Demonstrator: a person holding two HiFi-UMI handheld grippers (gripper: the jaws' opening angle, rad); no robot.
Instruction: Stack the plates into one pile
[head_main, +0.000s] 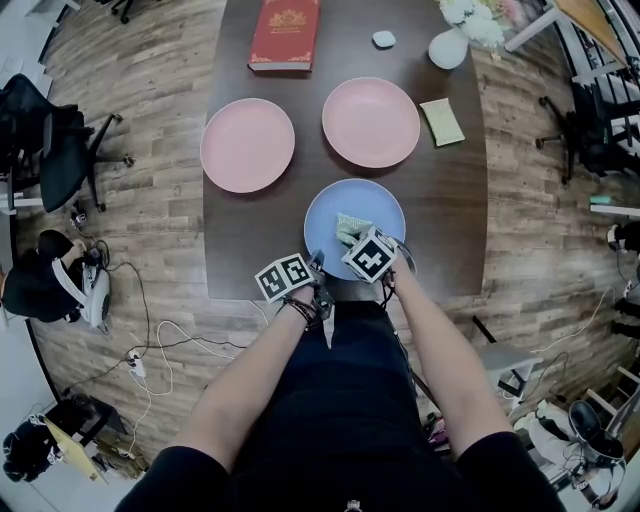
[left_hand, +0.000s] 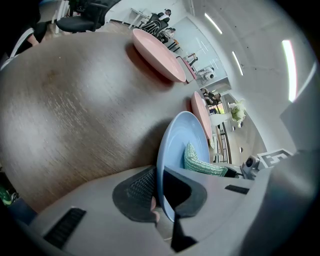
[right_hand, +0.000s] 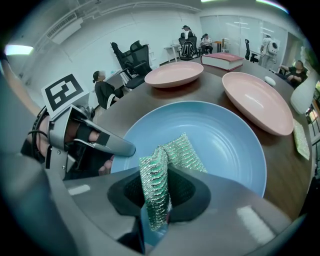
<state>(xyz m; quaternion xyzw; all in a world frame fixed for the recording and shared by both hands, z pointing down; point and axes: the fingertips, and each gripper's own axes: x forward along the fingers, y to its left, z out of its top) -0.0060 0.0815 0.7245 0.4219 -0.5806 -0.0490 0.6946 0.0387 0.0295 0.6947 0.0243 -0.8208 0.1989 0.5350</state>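
A blue plate (head_main: 372, 202) lies near the table's front edge, with two pink plates (head_main: 247, 145) (head_main: 370, 122) behind it. My left gripper (head_main: 316, 268) is shut on the blue plate's near left rim (left_hand: 162, 165), one pad above and one below. My right gripper (head_main: 347, 238) hangs over the blue plate (right_hand: 220, 135), shut on a green glittery sponge (right_hand: 162, 170) that stands folded between its pads and touches the plate's inside. In the right gripper view the left gripper (right_hand: 117, 147) shows at the plate's left edge.
A red book (head_main: 285, 35), a small white object (head_main: 383, 39), a white vase of flowers (head_main: 450, 45) and a yellow-green cloth (head_main: 441, 121) sit at the table's far side. Office chairs (head_main: 50, 140) and cables (head_main: 150, 350) are on the floor to the left.
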